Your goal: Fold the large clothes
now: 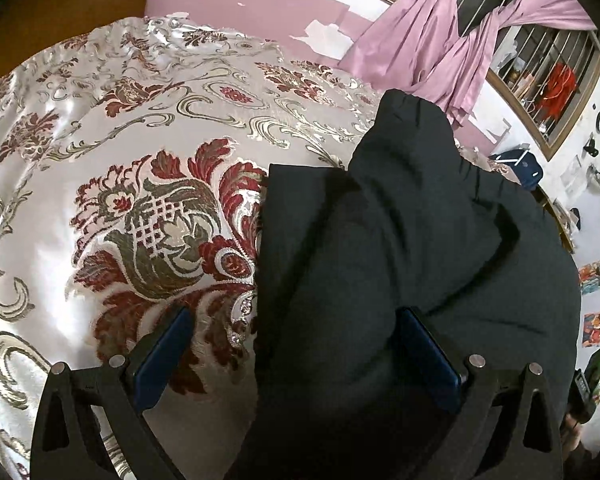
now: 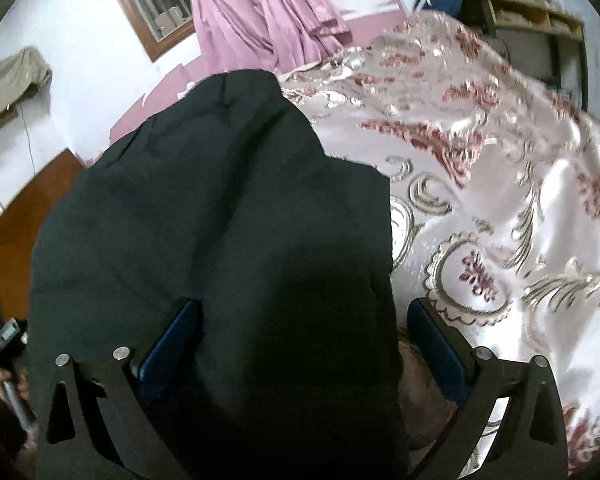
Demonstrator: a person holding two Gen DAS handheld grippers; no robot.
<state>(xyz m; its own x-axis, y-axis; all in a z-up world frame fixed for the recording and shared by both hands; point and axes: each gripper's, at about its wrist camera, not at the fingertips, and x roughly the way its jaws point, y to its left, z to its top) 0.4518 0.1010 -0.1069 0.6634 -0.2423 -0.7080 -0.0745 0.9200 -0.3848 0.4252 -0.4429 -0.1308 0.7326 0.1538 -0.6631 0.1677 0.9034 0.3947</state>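
A dark garment (image 1: 400, 264) was found lying bunched on a bed covered by a satin floral bedspread (image 1: 132, 184), its bulk toward 3 o'clock in the left wrist view and toward 9 o'clock in the right. The left tongs (image 1: 296, 344) were seen spread apart over the garment's edge. The right tongs (image 2: 304, 336) were likewise spread, with dark cloth between the fingers. Pink curtains (image 2: 260, 16) were noted at 12 o'clock.

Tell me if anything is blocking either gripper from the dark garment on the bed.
Nothing visible does. The dark garment already lies between the open jaws of the left gripper and of the right gripper, spread on the floral bedspread with no other item on top of it.
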